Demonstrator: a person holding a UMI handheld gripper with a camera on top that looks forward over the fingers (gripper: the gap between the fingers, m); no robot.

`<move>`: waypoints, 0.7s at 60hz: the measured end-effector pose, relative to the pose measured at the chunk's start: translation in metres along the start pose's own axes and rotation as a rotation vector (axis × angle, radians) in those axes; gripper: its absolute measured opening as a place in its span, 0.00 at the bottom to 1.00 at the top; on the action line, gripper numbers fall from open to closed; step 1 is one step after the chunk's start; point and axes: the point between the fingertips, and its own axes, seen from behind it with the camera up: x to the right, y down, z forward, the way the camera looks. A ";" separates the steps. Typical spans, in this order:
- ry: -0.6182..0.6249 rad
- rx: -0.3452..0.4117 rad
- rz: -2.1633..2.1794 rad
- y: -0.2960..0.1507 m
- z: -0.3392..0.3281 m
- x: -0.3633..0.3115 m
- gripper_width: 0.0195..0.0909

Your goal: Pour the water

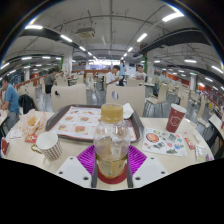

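A clear plastic bottle (111,145) with yellowish liquid and a pale cap stands upright between my fingers, lifted above the table. My gripper (111,160) is shut on the bottle, both purple pads (86,158) pressing its sides. Ahead to the left, a white ribbed cup (47,147) sits on the table. The bottle's base is hidden behind the red part between the fingers.
A tray (78,124) with a printed paper liner lies beyond the bottle. A red paper cup (176,118) stands on a second liner (165,142) to the right. A food packet (33,122) lies left. People sit at tables (8,98) farther back in a food court.
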 end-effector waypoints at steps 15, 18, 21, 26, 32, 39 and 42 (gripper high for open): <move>0.004 -0.029 0.034 0.004 -0.002 0.004 0.48; 0.010 -0.068 0.032 0.010 -0.007 0.007 0.73; 0.012 -0.090 0.031 0.010 -0.016 0.007 0.93; 0.034 -0.118 0.024 0.008 -0.043 0.009 0.92; 0.041 -0.162 0.018 0.005 -0.088 0.003 0.92; 0.039 -0.207 0.041 0.001 -0.150 -0.011 0.92; 0.037 -0.216 0.048 0.000 -0.175 -0.018 0.92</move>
